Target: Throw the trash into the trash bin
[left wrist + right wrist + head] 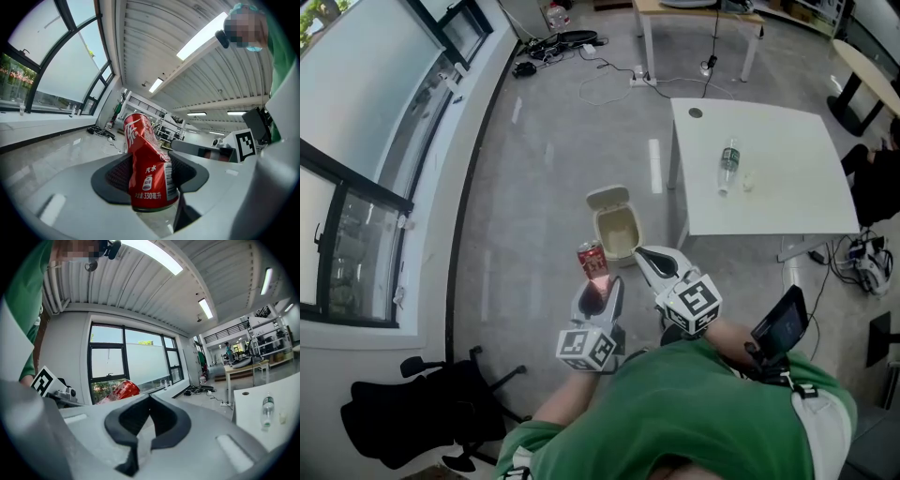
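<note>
One red drinks can, dented along its side, stands upright between the jaws of the left gripper, which are closed on its lower half from both sides. In the head view the can is held in the air above the grey floor, near the one trash bin but not over its mouth. The bin is cream-coloured and stands on the floor with its lid flipped open, just beside a leg of the white surface.

The right gripper is level with the left one and just to its right. Its jaws are closed tip to tip, with nothing between them. Its own view shows the can off to the left, against the window.

On the white surface lies one clear plastic bottle with a green label. One small pale item sits just beside it, too small to identify. One black office chair stands by the window wall, well apart from the bin. A second table stands at the far end, with cables lying on the floor near it.
</note>
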